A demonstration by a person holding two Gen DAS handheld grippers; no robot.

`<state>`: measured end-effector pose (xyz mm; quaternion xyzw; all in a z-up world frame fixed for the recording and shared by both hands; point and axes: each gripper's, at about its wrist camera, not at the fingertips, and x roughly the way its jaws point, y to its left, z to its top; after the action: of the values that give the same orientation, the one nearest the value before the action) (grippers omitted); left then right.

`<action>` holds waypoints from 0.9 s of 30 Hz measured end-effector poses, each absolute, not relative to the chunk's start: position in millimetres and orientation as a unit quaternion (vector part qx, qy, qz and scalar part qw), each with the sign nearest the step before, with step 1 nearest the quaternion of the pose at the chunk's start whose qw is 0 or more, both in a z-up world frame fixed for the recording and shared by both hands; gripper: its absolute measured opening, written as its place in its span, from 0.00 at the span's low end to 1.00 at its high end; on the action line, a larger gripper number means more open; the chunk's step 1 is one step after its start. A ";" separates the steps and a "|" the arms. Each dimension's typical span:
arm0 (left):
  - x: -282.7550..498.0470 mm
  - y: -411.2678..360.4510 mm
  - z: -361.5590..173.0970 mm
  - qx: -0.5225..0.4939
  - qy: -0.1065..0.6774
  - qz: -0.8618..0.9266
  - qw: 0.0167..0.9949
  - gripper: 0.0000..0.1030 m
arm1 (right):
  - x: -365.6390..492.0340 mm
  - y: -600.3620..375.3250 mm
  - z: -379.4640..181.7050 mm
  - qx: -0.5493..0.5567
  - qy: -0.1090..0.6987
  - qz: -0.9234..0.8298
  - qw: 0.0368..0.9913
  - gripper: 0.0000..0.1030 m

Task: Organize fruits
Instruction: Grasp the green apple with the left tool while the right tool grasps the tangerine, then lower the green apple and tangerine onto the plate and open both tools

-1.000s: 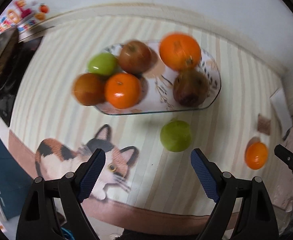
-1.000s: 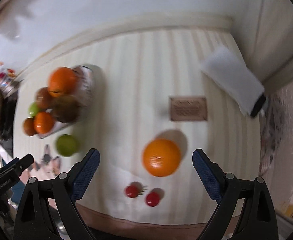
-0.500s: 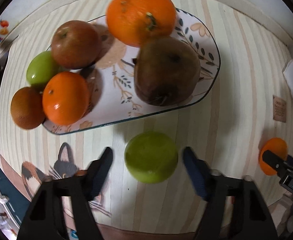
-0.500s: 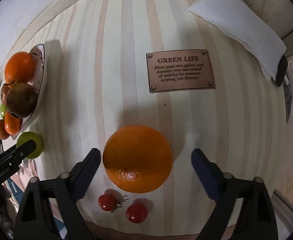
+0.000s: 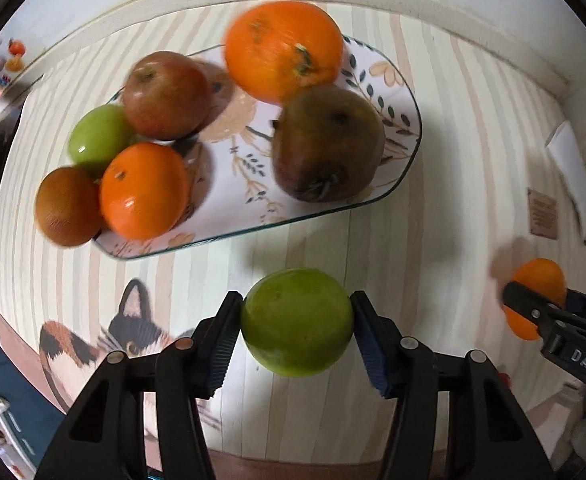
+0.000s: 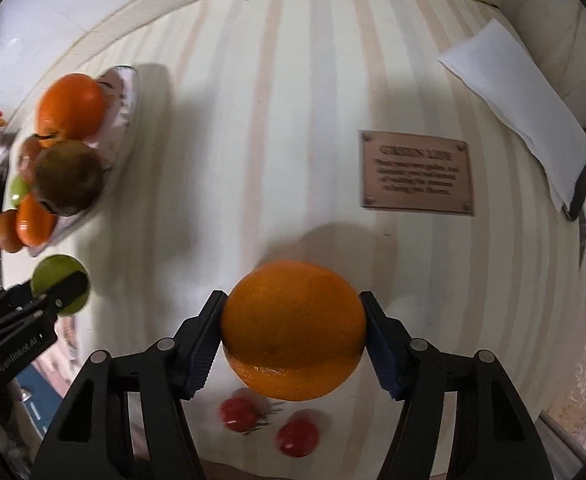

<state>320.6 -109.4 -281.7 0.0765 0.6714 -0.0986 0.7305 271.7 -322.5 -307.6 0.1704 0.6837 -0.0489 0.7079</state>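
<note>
Both grippers point down at a striped tablecloth (image 6: 293,100), each with its blue pads closing around a fruit. Left gripper (image 5: 296,326): its jaws are closing on a green apple (image 5: 297,322), and both pads (image 5: 223,340) already touch the apple's sides, so it is grasped. The apple sits on the cloth just in front of a flowered plate (image 5: 393,92), next to a printed cat (image 5: 133,332). Right gripper (image 6: 293,330): its jaws are closing on a large orange (image 6: 293,328), which fills the gap between them, with the pads (image 6: 377,348) meeting the peel on either side.

On the plate lie six fruits: a big orange (image 5: 285,48) at the far edge, a brownish pomegranate (image 5: 327,144) just beside it, a red apple (image 5: 165,94), a small green fruit (image 5: 99,138), a mandarin (image 5: 145,190) and a brown fruit (image 5: 67,204) at the left rim, overhanging the edge.

Two cherry tomatoes (image 6: 239,414) lie on the cloth just in front of the grasped orange, near the table edge. A brown label (image 6: 417,172) with blurred print lies flat behind the orange, to the right, and a folded white cloth (image 6: 521,108) lies beyond it near the corner. The two grippers are well apart; each shows at the edge of the other's view.
</note>
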 end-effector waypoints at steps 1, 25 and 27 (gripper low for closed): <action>320.4 -103.5 -275.2 0.063 0.672 -0.100 0.731 0.51 | 273.0 -318.1 -305.0 0.173 0.681 -0.044 0.710 0.66; 435.5 7.1 -228.5 -0.036 0.667 -0.030 0.744 0.51 | 463.9 -230.3 -288.9 0.188 0.639 0.048 0.744 0.66; 442.5 7.6 -237.6 -0.034 0.674 -0.027 0.738 0.51 | 461.9 -229.4 -294.4 0.187 0.643 0.047 0.742 0.66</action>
<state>442.5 7.6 -237.6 -0.0337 0.6739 -0.0270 0.7375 461.9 -229.4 -294.4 0.1866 0.6427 0.0469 0.7416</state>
